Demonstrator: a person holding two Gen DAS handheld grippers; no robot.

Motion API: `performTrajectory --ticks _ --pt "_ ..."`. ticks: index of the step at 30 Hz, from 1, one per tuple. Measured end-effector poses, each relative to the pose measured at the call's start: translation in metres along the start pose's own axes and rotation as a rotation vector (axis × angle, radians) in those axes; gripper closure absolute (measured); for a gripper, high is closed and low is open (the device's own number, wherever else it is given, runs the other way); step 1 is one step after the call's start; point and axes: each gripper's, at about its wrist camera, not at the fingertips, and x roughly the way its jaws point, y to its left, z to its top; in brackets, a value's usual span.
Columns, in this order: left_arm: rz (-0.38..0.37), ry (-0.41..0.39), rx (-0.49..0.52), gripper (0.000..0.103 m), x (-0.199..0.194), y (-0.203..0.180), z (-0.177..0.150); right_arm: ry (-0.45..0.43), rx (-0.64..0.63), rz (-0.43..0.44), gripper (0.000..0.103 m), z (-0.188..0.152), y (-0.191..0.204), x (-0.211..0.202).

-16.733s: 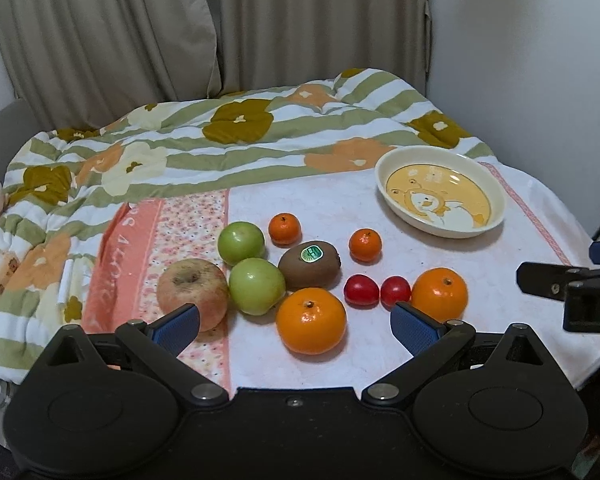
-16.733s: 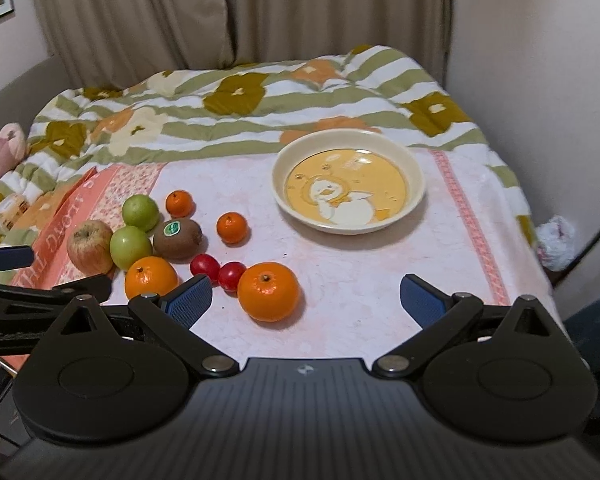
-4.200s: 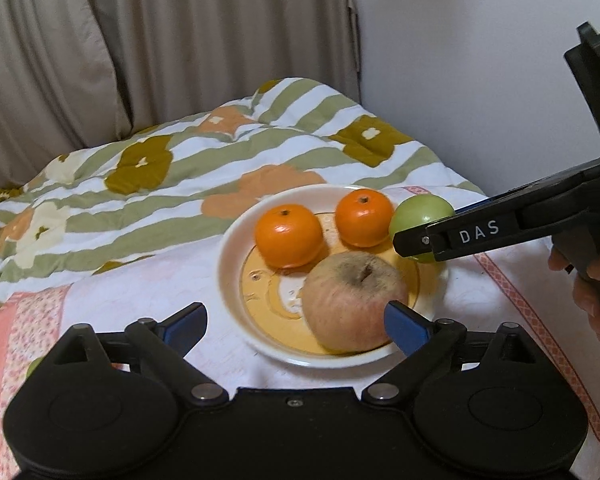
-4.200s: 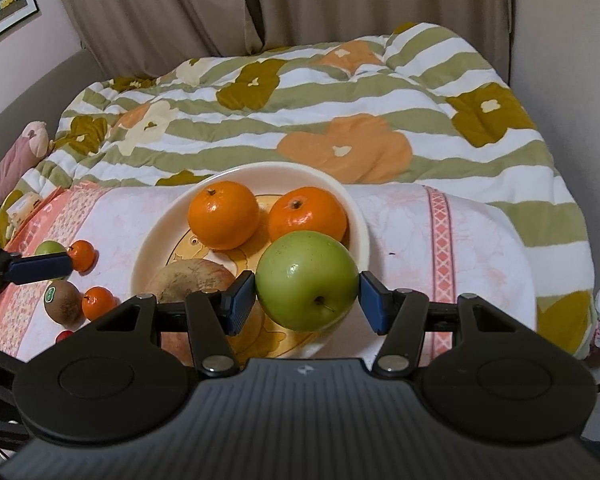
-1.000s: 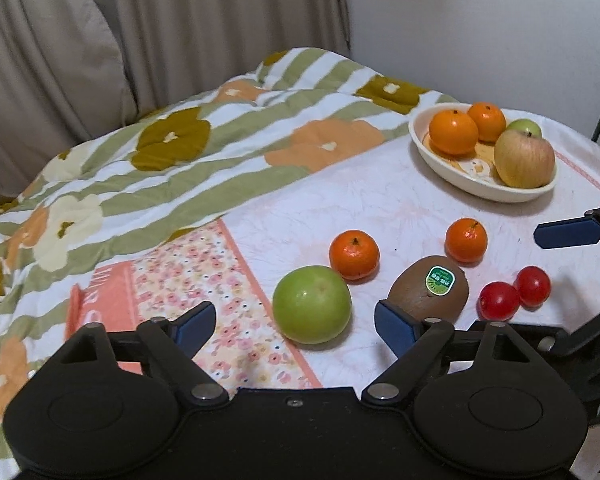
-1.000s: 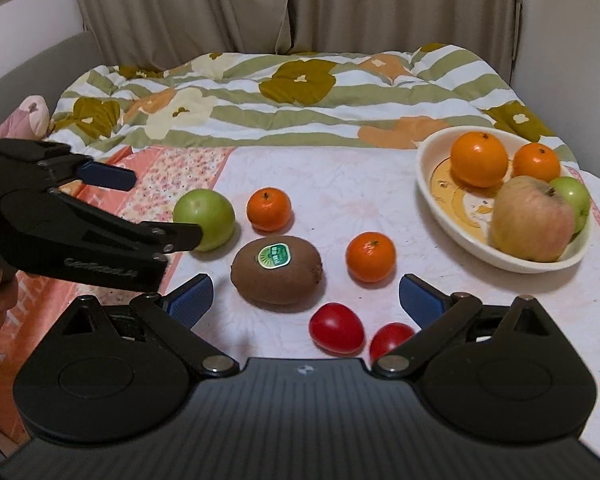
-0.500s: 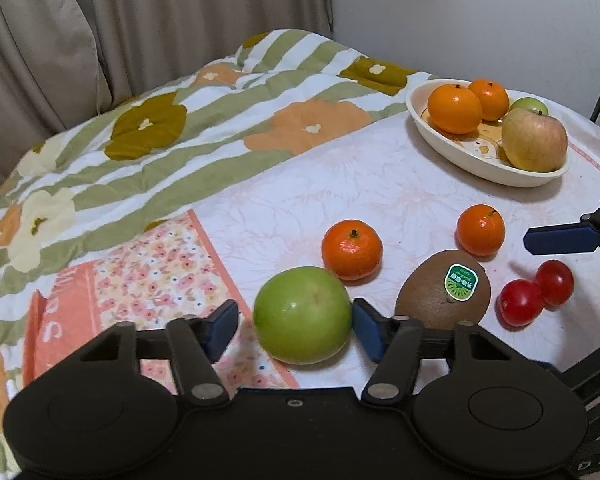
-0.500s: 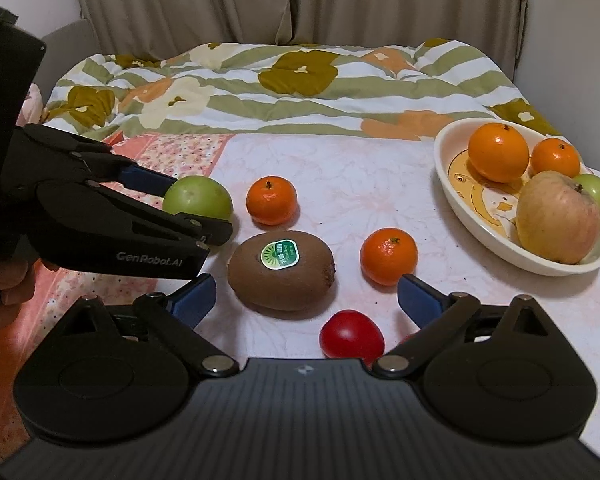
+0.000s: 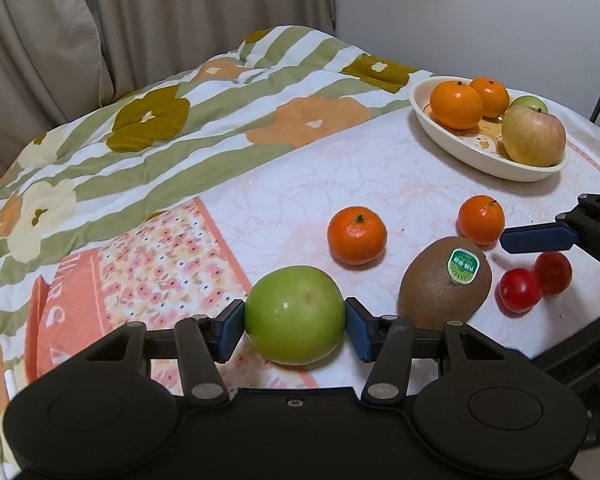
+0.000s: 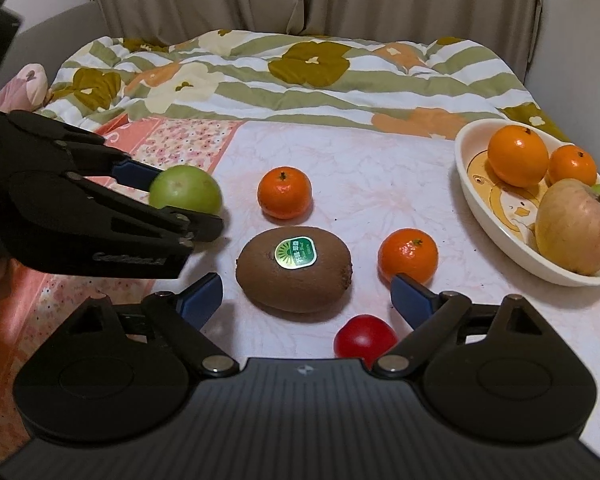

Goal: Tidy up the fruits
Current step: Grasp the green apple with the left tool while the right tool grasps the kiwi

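The left gripper [image 9: 295,326] is closing its blue pads [image 9: 231,330] on the round green apple [image 9: 295,314], both sides touching it, the fruit sitting on the pink cloth [image 9: 380,176]. The right gripper [image 10: 306,296] stands wide open, holding nothing, with the brown stickered kiwi [image 10: 294,269] between its fingers. A small orange mandarin [image 10: 285,192] lies at twelve o'clock from the kiwi, another mandarin [image 10: 407,255] at three, a red tomato [image 10: 365,338] at five. The cream oval dish [image 10: 476,196], at two o'clock, holds oranges and apples
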Motion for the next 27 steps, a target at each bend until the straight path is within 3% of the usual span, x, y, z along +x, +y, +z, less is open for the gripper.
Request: performTrajectory --ticks 22,24,27 --pt "0.074 0.005 -0.098 0.045 -0.021 0.011 -0.023 0.009 -0.044 0.04 0.01 0.005 0.005 0.017" --pt "0.079 0.005 -0.103 0.045 -0.023 0.01 -0.025 0.014 -0.044 0.043 0.018 0.005 0.004 0.017" --pt "0.087 0.003 -0.116 0.045 -0.026 0.01 -0.027 0.022 -0.041 0.049 0.02 0.006 0.003 0.018"
